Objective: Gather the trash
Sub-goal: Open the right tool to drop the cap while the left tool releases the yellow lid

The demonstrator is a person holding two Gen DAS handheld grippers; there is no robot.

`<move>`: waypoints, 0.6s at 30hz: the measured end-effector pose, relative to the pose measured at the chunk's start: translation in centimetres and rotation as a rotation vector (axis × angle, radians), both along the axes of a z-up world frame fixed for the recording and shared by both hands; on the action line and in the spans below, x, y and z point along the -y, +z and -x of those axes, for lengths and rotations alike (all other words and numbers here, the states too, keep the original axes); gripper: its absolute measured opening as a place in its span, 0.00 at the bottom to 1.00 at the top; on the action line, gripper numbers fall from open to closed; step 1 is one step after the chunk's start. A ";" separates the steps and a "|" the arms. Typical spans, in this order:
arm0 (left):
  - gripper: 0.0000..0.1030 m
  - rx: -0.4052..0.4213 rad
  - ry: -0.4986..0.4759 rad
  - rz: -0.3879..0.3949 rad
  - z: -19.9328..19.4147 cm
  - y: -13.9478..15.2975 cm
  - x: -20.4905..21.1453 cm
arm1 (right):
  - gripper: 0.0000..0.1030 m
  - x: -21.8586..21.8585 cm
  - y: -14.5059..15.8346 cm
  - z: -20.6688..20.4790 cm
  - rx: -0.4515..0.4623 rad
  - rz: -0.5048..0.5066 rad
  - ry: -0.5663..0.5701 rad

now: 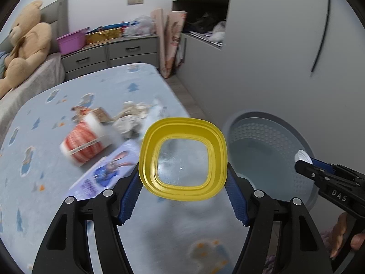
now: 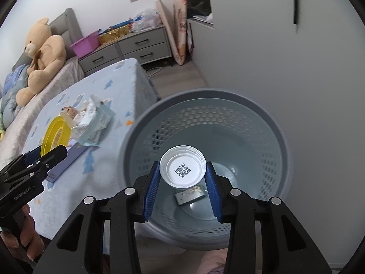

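Observation:
My left gripper (image 1: 183, 171) is shut on a yellow plastic tub (image 1: 183, 158) and holds it above the bed, beside the grey basket (image 1: 269, 146). My right gripper (image 2: 183, 173) is shut on a white round lid (image 2: 183, 166) with a QR code and holds it over the open grey basket (image 2: 205, 118). A small green packet (image 2: 190, 196) lies at the basket's bottom. The yellow tub (image 2: 54, 135) also shows in the right wrist view. On the bed lie a red-and-white cup (image 1: 85, 142), crumpled paper (image 1: 131, 118), a purple booklet (image 1: 107, 166) and a pale blue wrapper (image 2: 95, 123).
The blue patterned bed (image 1: 57, 182) fills the left. A grey wall (image 1: 285, 57) stands right behind the basket. A teddy bear (image 2: 43, 54), grey drawers (image 2: 141, 45) and a purple tub (image 2: 85, 43) stand at the back.

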State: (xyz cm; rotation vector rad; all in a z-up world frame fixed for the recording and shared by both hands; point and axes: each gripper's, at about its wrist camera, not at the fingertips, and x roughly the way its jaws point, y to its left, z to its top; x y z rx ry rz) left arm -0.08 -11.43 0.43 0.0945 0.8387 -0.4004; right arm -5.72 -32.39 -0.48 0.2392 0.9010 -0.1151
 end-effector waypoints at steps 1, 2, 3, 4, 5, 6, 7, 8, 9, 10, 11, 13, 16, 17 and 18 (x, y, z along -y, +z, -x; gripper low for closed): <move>0.65 -0.002 -0.018 -0.002 0.0 0.0 0.9 | 0.38 0.5 -0.1 0.0 0.001 -0.001 -0.012; 0.65 -0.005 -0.037 -0.006 -0.1 -0.1 1.9 | 0.38 1.0 -0.3 0.1 0.001 -0.010 -0.023; 0.65 -0.011 -0.055 -0.008 -0.2 -0.3 2.9 | 0.38 1.3 -0.5 0.0 -0.001 -0.017 -0.029; 0.65 -0.017 -0.067 -0.009 -0.3 -0.5 3.6 | 0.38 1.8 -0.8 0.0 -0.006 -0.027 -0.037; 0.65 -0.027 -0.082 -0.013 -0.4 -0.8 4.5 | 0.38 2.1 -1.1 0.0 -0.011 -0.031 -0.044; 0.65 -0.032 -0.093 -0.015 -0.5 -1.0 5.2 | 0.38 2.3 -1.3 0.0 -0.015 -0.033 -0.049; 0.65 -0.036 -0.106 -0.019 -0.6 -1.2 5.9 | 0.38 2.8 -1.7 -0.1 -0.022 -0.036 -0.058; 0.65 -0.039 -0.118 -0.024 -0.7 -1.4 6.5 | 0.38 3.1 -2.0 -0.1 -0.024 -0.038 -0.064; 0.65 -0.042 -0.126 -0.028 -0.8 -1.6 7.1 | 0.38 3.5 -2.2 -0.2 -0.029 -0.040 -0.073; 0.65 -0.048 -0.136 -0.030 -0.9 -1.8 7.7 | 0.38 4.0 -2.6 -0.3 -0.038 -0.047 -0.087; 0.65 -0.053 -0.141 -0.031 -1.0 -2.0 8.2 | 0.38 4.4 -2.8 -0.3 -0.042 -0.063 -0.096; 0.65 -0.068 -0.151 -0.032 -1.2 -2.5 9.0 | 0.38 5.2 -3.0 -0.2 -0.038 -0.085 -0.110; 0.65 -0.085 -0.162 -0.034 -1.7 -2.9 9.7 | 0.38 5.3 -3.1 -0.3 -0.039 -0.074 -0.118; 0.65 -0.090 -0.165 -0.038 -1.8 -3.1 10.0 | 0.38 5.3 -3.2 -0.3 -0.039 -0.072 -0.117; 0.65 -0.092 -0.167 -0.039 -2.2 -3.2 10.0 | 0.39 5.3 -3.2 -0.5 -0.039 -0.070 -0.116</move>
